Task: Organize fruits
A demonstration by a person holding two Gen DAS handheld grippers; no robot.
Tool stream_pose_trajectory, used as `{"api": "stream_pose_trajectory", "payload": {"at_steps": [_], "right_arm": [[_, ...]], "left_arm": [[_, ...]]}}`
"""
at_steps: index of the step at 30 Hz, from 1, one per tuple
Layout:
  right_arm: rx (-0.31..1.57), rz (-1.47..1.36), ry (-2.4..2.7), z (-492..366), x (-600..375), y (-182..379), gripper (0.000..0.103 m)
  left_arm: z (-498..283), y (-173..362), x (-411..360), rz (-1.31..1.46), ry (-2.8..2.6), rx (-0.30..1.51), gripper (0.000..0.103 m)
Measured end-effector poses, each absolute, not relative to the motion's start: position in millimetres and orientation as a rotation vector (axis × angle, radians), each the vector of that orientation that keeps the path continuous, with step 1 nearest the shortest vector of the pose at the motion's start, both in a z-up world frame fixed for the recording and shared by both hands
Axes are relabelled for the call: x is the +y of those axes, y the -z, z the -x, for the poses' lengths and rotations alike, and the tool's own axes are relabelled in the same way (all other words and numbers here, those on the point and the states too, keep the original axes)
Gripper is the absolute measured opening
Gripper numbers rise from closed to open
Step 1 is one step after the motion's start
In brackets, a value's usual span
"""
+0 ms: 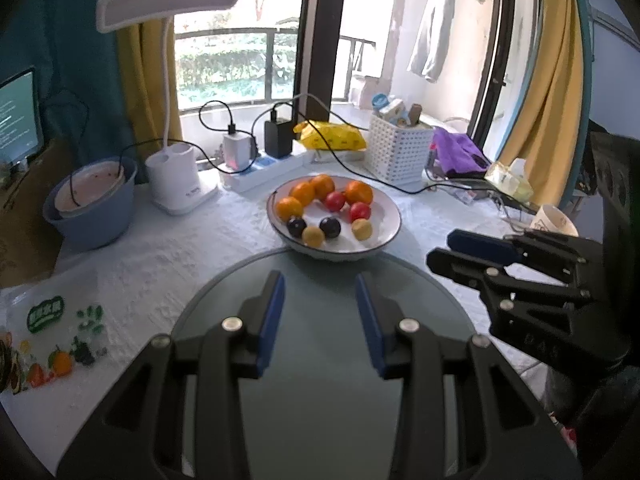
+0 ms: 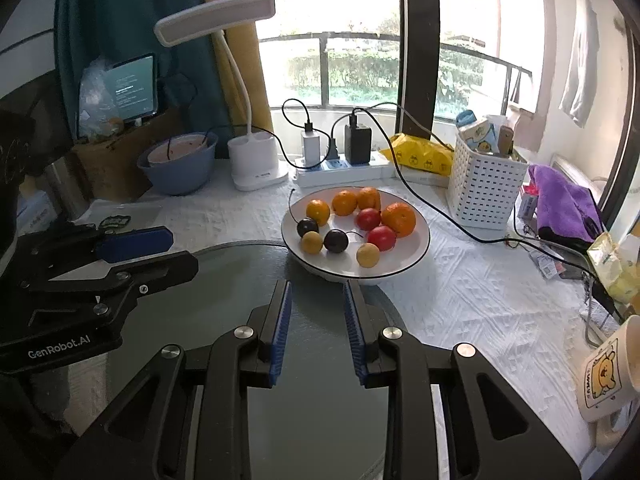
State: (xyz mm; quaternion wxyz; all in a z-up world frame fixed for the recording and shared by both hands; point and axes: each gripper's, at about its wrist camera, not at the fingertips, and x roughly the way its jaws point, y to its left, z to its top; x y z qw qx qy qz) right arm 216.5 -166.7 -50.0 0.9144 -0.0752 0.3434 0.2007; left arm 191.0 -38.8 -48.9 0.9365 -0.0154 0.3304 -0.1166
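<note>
"GenRobot.AI" stands in white on the left tongs (image 2: pixel 176 254) body — other print is too blurred.

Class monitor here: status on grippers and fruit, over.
Left gripper and right gripper open, empty. Fruit all in white bowl. Black cable beside bowl.
</note>
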Motion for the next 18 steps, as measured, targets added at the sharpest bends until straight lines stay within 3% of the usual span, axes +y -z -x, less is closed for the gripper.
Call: {"api": "stream_pose_trajectory", "payload": {"at_steps": [18], "right_arm": [[0.604, 0.173, -0.417, -164, -163, 17, 0.028]], "left_arm": [[-136, 20, -27, 0.042, 0.207, 0.559, 0.040]]}}
